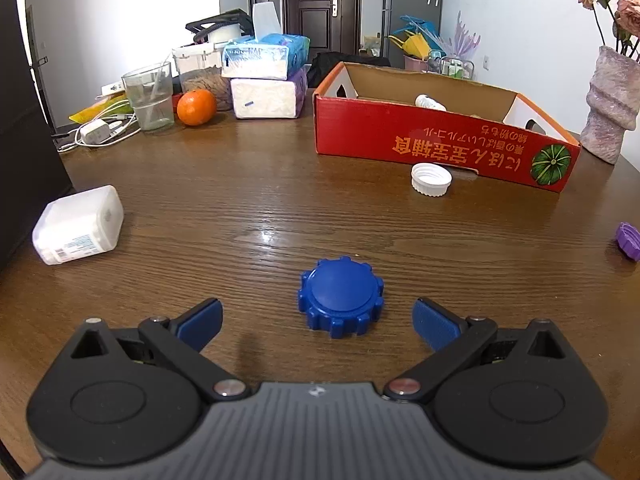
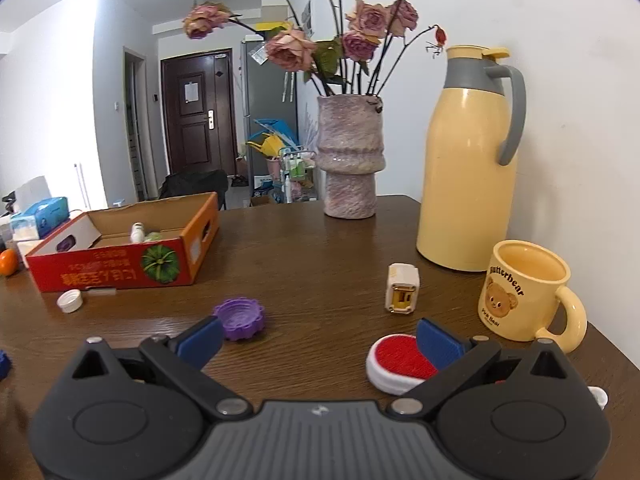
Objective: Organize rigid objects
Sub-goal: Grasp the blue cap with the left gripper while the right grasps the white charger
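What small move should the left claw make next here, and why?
Probably ease the left claw forward and down so its open fingers straddle the blue cap, then close. The cap lies flat on the table, centred just ahead of the fingertips and not yet between them, while the red box awaits beyond.

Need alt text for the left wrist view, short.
Open left tongs hover low over a wooden table, with a blue notched cap lying just ahead between their blue fingertips. Behind it, a white cap lies in front of a red cardboard box; a white container lies at left.
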Demonstrator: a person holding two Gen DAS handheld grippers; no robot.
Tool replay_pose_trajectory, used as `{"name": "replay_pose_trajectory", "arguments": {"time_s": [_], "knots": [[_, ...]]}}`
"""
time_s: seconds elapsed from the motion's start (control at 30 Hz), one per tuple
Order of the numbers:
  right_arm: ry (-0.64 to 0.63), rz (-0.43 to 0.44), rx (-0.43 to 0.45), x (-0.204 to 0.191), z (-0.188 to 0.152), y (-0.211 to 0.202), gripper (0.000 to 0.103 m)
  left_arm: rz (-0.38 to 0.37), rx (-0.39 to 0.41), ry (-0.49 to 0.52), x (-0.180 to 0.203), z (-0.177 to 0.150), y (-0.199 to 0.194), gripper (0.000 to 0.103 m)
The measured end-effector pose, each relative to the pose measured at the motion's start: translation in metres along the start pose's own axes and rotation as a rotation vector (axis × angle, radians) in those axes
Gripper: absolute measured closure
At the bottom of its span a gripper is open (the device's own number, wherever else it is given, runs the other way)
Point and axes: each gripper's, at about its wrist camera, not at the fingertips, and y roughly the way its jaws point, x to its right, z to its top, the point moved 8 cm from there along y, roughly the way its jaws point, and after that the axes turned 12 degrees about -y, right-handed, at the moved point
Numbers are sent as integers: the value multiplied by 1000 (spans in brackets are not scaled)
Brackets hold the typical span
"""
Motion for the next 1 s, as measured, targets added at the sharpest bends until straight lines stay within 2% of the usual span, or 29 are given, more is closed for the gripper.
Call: {"name": "replay_pose_trajectory", "arguments": {"time_s": [0.37, 0.57, 0.73, 1.0], "knots": [[-1, -25, -46, 22, -1, 33, 0, 6, -32, -4, 3, 0, 21, 3], [-10, -44, -64, 32, -1, 51, 0, 14, -21, -8, 5, 1, 26, 24], [-12, -50, -80, 37, -2, 65, 0, -6, 0, -4, 11, 4, 25, 49], [-16, -57, -103, 44, -3, 86, 0, -10, 7, 2, 14, 6, 26, 49]]}}
